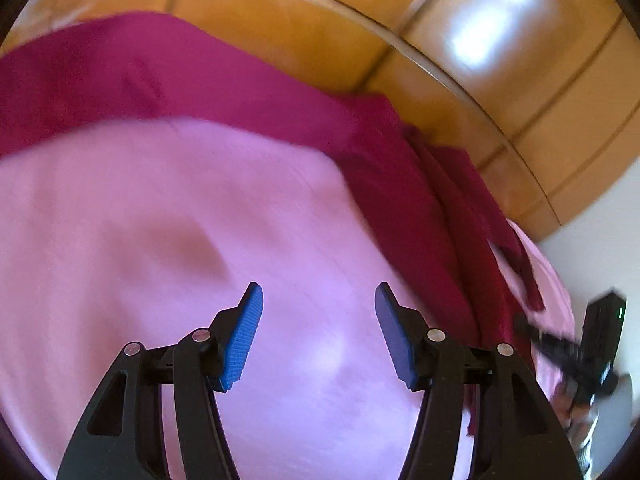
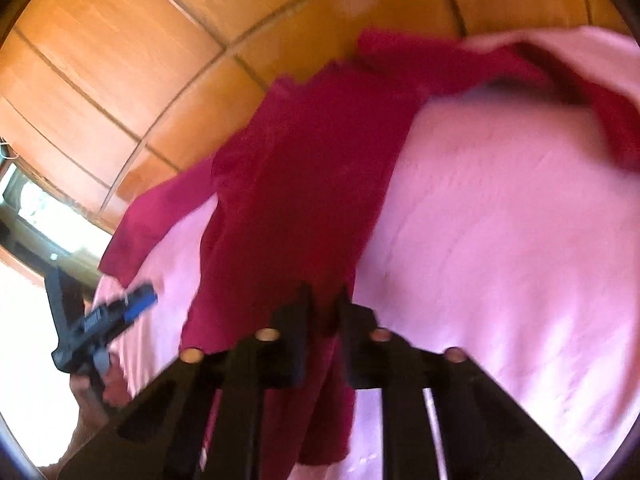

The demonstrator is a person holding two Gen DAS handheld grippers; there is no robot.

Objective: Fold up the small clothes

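A dark magenta long-sleeved garment lies partly spread over a pink cloth on a bed-like surface. My left gripper is open and empty, hovering over the pink cloth, with the garment beyond it and to its right. In the right wrist view my right gripper is shut on the magenta garment, pinching its near edge; the fabric hangs below the jaws and stretches away from them. The left gripper also shows in the right wrist view at the left, beside a sleeve.
Wooden cupboard panels stand behind the pink cloth; they also show in the right wrist view. A bright window is at far left. The right gripper's body appears at the right edge of the left wrist view.
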